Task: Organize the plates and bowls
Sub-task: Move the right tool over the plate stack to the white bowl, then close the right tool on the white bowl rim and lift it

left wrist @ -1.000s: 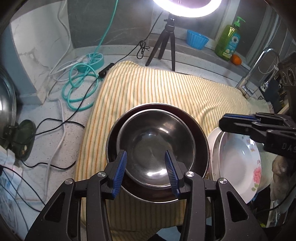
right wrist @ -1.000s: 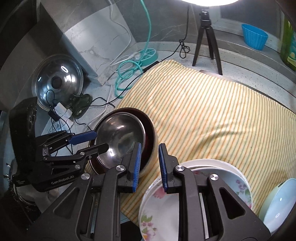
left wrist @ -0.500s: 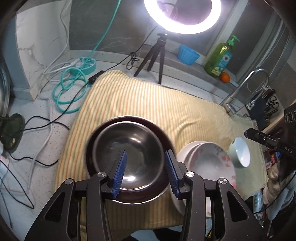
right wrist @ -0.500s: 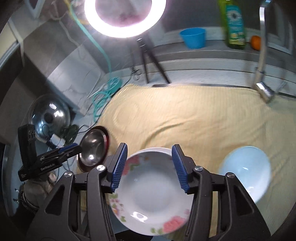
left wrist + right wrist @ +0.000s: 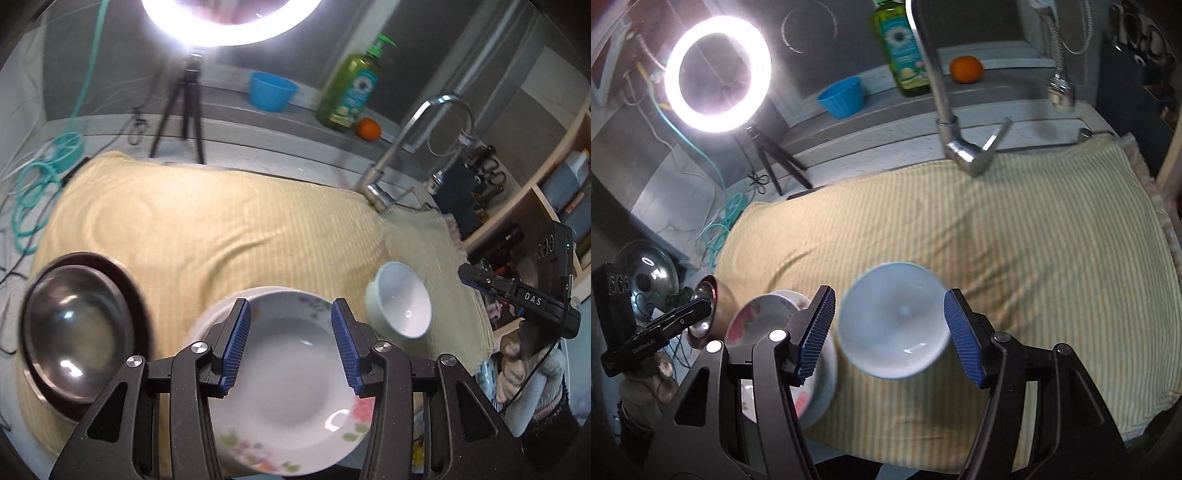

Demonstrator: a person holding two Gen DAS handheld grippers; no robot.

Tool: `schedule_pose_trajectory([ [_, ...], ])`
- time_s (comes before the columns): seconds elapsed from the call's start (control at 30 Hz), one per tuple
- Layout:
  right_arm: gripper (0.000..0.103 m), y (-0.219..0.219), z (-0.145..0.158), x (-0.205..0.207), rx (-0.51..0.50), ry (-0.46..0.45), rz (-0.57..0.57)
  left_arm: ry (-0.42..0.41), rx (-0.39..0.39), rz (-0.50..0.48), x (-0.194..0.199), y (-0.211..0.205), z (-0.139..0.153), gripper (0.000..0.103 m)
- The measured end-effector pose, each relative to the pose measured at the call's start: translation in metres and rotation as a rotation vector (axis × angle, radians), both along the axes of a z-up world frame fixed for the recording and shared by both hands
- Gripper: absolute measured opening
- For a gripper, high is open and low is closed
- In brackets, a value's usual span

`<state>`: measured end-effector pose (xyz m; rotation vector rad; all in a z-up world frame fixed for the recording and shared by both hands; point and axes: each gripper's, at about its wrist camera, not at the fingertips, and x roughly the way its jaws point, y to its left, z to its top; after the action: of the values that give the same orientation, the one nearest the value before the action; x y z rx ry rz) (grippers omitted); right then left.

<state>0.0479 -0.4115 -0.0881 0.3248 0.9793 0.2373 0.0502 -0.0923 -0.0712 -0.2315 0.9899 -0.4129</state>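
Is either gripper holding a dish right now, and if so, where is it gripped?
Nothing is held. The left gripper is open above the flowered plate; the right gripper is open around the pale bowl, pads not touching its rim.

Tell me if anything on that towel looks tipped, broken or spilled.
Nothing looks broken or spilled. The steel bowl sits nested in the dark bowl, the floral plate rests on another white dish, and the small white bowl stands alone on the striped towel.
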Motion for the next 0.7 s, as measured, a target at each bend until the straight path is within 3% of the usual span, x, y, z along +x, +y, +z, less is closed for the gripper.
schedule_pose_trajectory([
  [0.37,0.064,-0.031,-0.033,-0.007,0.003,0.055,-0.001,0.051,-0.005,-0.137,0.010,-0.090,-0.026,0.044],
  [0.63,0.064,-0.035,-0.057,0.004,0.042,0.104,0.027,0.085,0.001,-0.152,0.022,-0.118,-0.042,0.044],
  [0.7,0.058,-0.035,-0.061,0.006,0.049,0.113,0.036,0.095,0.007,-0.151,0.026,-0.123,-0.047,0.041],
])
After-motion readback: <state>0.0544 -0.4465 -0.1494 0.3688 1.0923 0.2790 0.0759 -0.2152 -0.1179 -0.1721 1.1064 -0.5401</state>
